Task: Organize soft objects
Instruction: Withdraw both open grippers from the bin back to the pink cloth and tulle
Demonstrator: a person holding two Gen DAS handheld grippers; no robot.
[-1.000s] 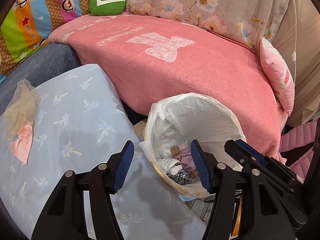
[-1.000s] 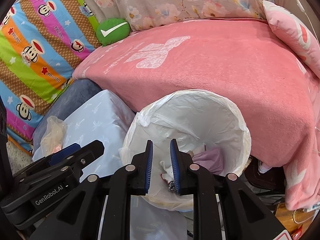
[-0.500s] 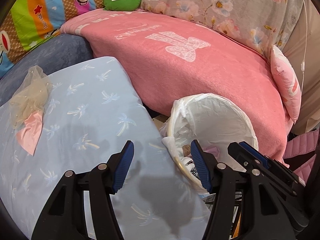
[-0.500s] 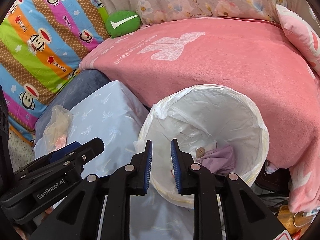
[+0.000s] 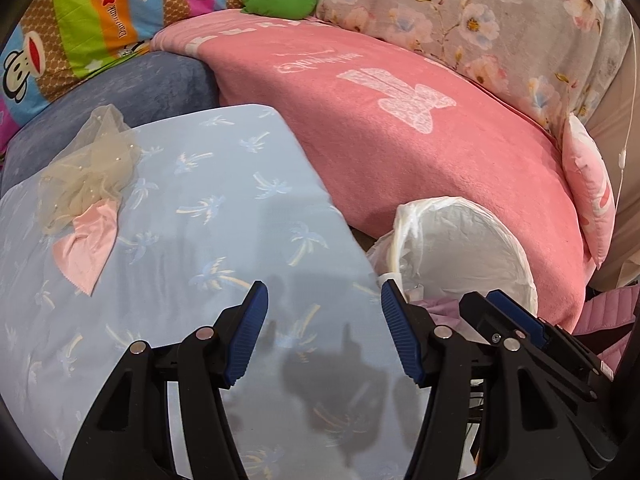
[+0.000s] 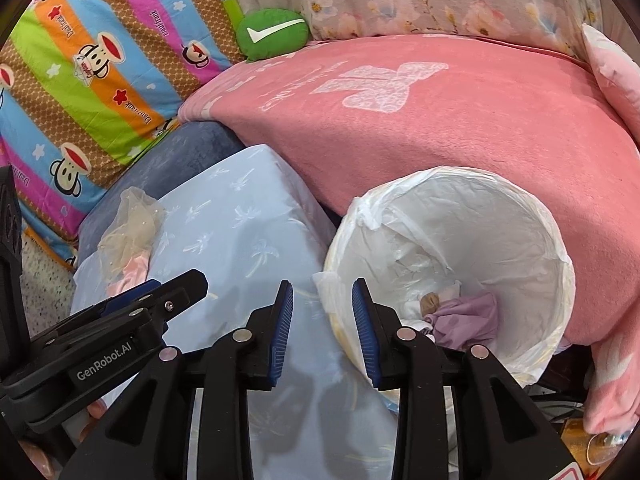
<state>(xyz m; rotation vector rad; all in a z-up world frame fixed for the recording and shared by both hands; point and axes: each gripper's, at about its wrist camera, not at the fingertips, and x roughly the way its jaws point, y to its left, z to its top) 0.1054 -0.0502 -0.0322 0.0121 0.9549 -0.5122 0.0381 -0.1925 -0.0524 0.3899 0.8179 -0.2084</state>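
"GenRobot.AI" on left claw (image 6: 158,294); white check sign on green cushion (image 6: 273,33).

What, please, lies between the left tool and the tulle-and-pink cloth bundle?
Only bare light-blue palm-print cloth separates the left tool from the bundle, as the left wrist view shows.

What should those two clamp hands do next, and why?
Probably swing the left gripper toward the tulle-and-pink garment, the only loose piece left on the pale blue palm-print cover. Both grippers hold nothing, the right gripper with its jaws opening, and other clothes already lie in the lined basket.
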